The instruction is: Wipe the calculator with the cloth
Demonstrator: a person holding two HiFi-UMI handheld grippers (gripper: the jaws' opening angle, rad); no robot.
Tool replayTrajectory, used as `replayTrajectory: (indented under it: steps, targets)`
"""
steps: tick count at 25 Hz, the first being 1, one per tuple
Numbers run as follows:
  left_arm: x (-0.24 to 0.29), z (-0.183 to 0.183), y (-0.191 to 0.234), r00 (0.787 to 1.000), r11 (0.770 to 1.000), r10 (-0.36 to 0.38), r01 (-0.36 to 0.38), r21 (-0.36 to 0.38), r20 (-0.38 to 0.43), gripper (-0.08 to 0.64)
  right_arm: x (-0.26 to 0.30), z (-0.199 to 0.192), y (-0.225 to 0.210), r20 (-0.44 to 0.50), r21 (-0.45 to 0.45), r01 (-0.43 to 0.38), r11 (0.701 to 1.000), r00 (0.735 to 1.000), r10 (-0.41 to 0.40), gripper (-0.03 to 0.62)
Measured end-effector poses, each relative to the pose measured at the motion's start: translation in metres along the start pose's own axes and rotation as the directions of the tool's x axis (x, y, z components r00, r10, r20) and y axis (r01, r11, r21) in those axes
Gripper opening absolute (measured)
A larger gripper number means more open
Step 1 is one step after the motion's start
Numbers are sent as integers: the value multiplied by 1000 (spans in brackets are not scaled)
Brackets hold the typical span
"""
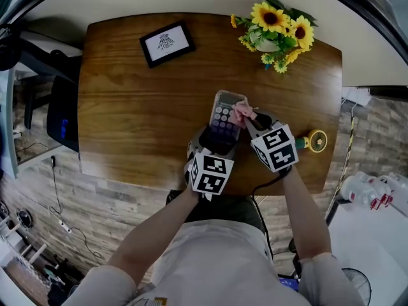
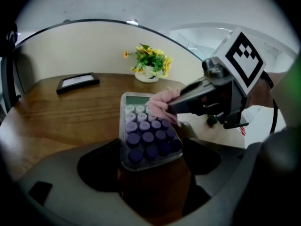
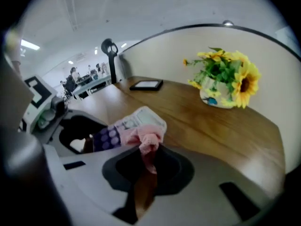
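Observation:
A calculator [image 1: 224, 112] with purple and white keys lies on the wooden table [image 1: 140, 120]. My left gripper [image 1: 217, 146] stands open around its near end, and the calculator [image 2: 146, 134] fills the wide gap between the jaws [image 2: 150, 166], its sides close to the pads. My right gripper [image 1: 250, 121] is shut on a pink cloth [image 1: 242, 112]. It reaches in from the right, and the cloth [image 3: 143, 136] rests on the upper keys by the display. In the left gripper view the right gripper [image 2: 173, 107] presses the cloth [image 2: 160, 102] onto the calculator.
A pot of sunflowers [image 1: 275, 27] stands at the table's far right. A black picture frame [image 1: 167, 43] lies at the far left. A small yellow and green object [image 1: 314, 140] sits by the right edge. A dark chair [image 1: 64, 116] is beside the table's left side.

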State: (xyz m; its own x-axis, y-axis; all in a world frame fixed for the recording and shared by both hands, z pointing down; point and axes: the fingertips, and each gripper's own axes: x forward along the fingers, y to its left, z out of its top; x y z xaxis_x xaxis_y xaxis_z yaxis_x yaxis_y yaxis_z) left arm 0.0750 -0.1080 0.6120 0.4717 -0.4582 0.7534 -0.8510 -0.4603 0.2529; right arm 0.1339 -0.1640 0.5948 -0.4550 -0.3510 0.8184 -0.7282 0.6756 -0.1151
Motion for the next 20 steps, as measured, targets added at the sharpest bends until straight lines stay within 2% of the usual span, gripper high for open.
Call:
replayTrajectory:
  steps: [2,4,8,13,17,20]
  targets:
    - [0,0,0,1000,1000,-1,1,1,3,425,-8,-30,-12,-74,16,41,999,996,-40,44]
    - [0,0,0,1000,1000,-3,3,2,3,425,-19,-49,-21,-84,83,67,994,995,-60,44]
    - [0,-1,1,1000,1000,-4,4,4,4,425,-36,-52,-31,-78,128,101,987,993,-92,44]
    - [0,0,-1,1000,1000,-7,7,4,8,425,-47,3,-22,55,144,49,988,997,-57,44]
    - [-1,0,0,1000,1000,-7,7,6,14,425,-44,61,14,179,94,-67,993,983,49,44]
    - [-1,0,0,1000,1000,-9,9,7,17,425,-29,81,44,192,57,-143,988,973,129,44]
